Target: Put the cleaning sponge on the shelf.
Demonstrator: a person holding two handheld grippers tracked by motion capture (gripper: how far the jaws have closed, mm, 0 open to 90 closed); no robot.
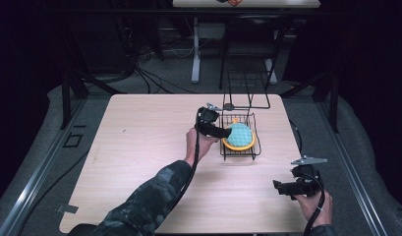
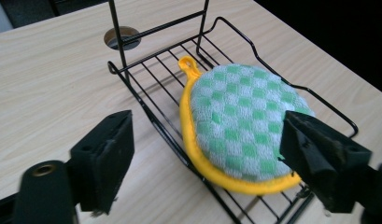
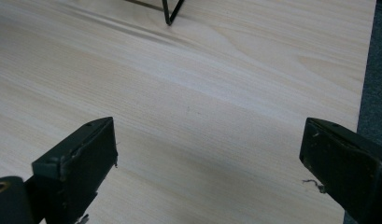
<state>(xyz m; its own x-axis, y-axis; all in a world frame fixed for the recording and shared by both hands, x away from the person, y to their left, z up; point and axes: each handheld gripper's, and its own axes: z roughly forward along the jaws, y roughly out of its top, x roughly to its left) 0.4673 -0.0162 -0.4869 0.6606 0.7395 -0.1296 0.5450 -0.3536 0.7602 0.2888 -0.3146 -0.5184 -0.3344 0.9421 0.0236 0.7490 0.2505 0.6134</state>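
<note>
Wooden table (image 1: 139, 147): both hand-held grippers gape apart; checked potholder (image 2: 240, 121) lies unlabelled in rack (image 2: 146, 93).

Green-checked, yellow-rimmed potholder (image 2: 235, 126), flat in wire rack (image 2: 146, 88)

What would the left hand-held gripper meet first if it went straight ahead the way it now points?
Most likely the green-checked pot holder with its yellow rim, lying in the black wire rack. The left hand-held gripper stands open right before it; the rack's near wire may come first, since depth is unclear.

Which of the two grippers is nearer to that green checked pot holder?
Left. The left gripper is right at the pot holder in the wire basket; the right gripper rests apart, near the table's corner.
</note>
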